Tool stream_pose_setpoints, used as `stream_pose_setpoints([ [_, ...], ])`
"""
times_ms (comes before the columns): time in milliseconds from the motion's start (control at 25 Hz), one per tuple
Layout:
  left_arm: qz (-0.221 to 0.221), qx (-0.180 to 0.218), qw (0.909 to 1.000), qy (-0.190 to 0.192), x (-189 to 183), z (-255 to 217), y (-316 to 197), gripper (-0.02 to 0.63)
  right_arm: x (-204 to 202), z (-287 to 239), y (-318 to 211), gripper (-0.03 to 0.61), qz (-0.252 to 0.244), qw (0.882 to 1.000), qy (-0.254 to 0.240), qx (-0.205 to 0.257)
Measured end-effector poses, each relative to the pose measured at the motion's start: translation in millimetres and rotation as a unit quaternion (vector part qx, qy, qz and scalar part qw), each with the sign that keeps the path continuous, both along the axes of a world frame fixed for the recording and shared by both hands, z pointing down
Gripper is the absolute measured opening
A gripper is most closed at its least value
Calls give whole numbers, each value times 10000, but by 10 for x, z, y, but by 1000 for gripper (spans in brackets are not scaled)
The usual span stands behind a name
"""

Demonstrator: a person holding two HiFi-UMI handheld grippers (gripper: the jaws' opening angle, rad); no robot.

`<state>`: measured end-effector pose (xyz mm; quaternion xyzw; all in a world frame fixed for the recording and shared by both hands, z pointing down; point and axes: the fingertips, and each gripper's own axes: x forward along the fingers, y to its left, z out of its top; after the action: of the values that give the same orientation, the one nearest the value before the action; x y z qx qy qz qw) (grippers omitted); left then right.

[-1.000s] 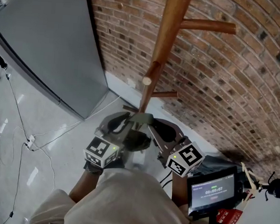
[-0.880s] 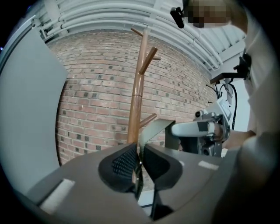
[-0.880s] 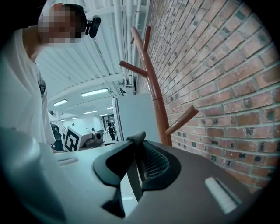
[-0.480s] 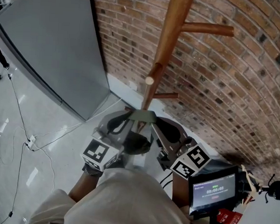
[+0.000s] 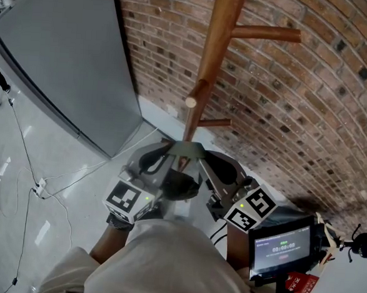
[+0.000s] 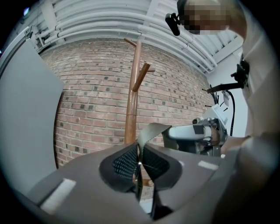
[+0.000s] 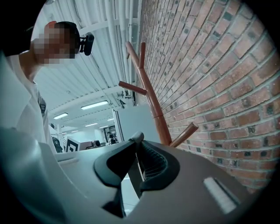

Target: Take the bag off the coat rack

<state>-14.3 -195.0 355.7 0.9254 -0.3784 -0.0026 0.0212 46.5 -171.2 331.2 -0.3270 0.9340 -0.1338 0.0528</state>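
Pinching a grey-green strap (image 5: 186, 150) from both sides, the person's two grippers meet just in front of the coat rack (image 5: 211, 57). The left gripper (image 6: 139, 164) has its jaws narrowed onto the thin strap, which runs up from between the pads and across to the right; these jaws have just been closing. The right gripper (image 7: 136, 162) clamps the same strap, a length of it hanging down from between its pads, and its jaws have just been closing too. The bag (image 5: 180, 187) shows as a dark shape hanging below the strap, between the two grippers and near the person's body, partly hidden. The strap sits against the near side of the wooden pole, below a pale-ended peg (image 5: 191, 102); I cannot tell whether it rests on any peg. Behind the rack stands a brick wall (image 5: 299, 107), with a grey panel (image 5: 64, 59) at far left.
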Motion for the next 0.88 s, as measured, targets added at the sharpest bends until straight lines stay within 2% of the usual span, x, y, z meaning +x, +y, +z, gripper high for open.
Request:
stream_pose_setpoints([
  [480,-13,199,9998,20,-11,-171,37,23,-37,-164,16,34,-56,9998,0,211],
  [880,-25,148,9999,0,-55,-126,22,23,-77,-120,1,31,-40,9998,53,185],
])
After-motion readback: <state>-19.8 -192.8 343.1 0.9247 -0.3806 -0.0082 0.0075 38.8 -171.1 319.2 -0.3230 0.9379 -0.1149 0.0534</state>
